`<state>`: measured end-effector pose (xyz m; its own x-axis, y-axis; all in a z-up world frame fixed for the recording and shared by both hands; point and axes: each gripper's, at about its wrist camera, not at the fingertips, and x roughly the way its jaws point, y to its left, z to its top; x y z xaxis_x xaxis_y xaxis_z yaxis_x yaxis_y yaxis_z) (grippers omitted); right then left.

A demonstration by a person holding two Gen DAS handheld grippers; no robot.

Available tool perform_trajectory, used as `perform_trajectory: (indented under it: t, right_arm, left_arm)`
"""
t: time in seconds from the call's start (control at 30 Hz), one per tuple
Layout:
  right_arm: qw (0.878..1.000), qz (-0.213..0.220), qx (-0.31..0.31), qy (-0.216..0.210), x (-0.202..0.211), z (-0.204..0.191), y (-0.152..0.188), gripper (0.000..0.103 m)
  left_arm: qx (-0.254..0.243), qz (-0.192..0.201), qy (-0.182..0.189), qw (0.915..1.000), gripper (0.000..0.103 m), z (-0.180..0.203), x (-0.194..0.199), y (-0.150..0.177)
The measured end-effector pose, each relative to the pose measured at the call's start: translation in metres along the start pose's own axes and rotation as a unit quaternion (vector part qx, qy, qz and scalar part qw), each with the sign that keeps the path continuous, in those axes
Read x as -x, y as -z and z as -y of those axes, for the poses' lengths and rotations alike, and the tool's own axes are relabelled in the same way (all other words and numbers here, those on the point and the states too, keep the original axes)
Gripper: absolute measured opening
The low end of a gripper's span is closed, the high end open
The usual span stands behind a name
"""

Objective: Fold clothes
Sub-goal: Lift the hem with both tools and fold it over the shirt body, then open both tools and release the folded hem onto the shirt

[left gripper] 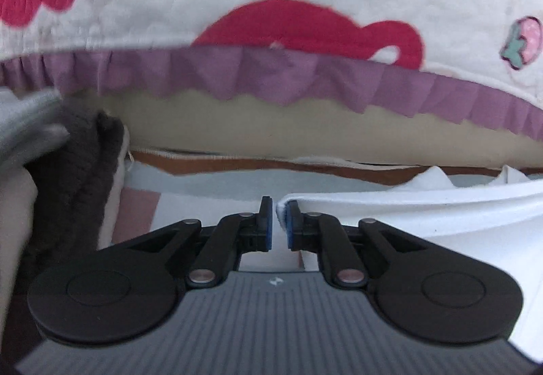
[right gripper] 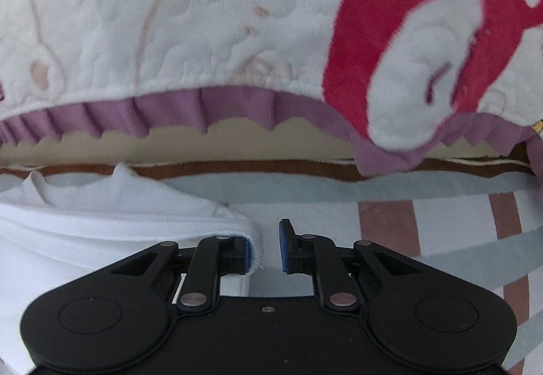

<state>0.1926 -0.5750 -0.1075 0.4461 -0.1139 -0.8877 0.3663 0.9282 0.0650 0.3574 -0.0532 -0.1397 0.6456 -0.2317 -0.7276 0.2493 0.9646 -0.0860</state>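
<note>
Now both tools, left (left gripper: 278, 222) and right (right gripper: 263, 247), tilt downward, jaws slightly parted (white garment (right gripper: 101, 225) edge released).

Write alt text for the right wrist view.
The right gripper hangs over a striped sheet, jaws slightly apart, with the hem of a white garment draped at its left pad and nothing pinched between them. Behind lies a white quilt with a purple ruffle and red appliqué.

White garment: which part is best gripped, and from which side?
Grip the white garment at its folded hem ends, probably one gripper per end from the near side, since each end lies beside the left gripper and right gripper, whose jaws stand slightly apart.
</note>
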Motion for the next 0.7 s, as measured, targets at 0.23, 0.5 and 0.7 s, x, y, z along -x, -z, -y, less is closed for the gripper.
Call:
perform_trajectory:
  t: [0.23,0.5,0.7]
  right_arm:
    - [0.999,-0.04,-0.029,0.008,-0.054,0.0,-0.004,0.016]
    - [0.949,0.073,-0.235,-0.196,-0.039,0.056,0.008,0.049]
    - [0.922,0.099,-0.305,-0.217,-0.04,0.085,0.03,0.053]
  left_arm:
    - [-0.01,-0.044,-0.031,0.9985,0.01,0.01,-0.045,0.009]
    - [0.049,0.012,0.045,0.9977,0.05,-0.009,-0.017,-0.007]
    - [0.125,0.048,0.108,0.9851,0.058,-0.033,0.001,-0.005]
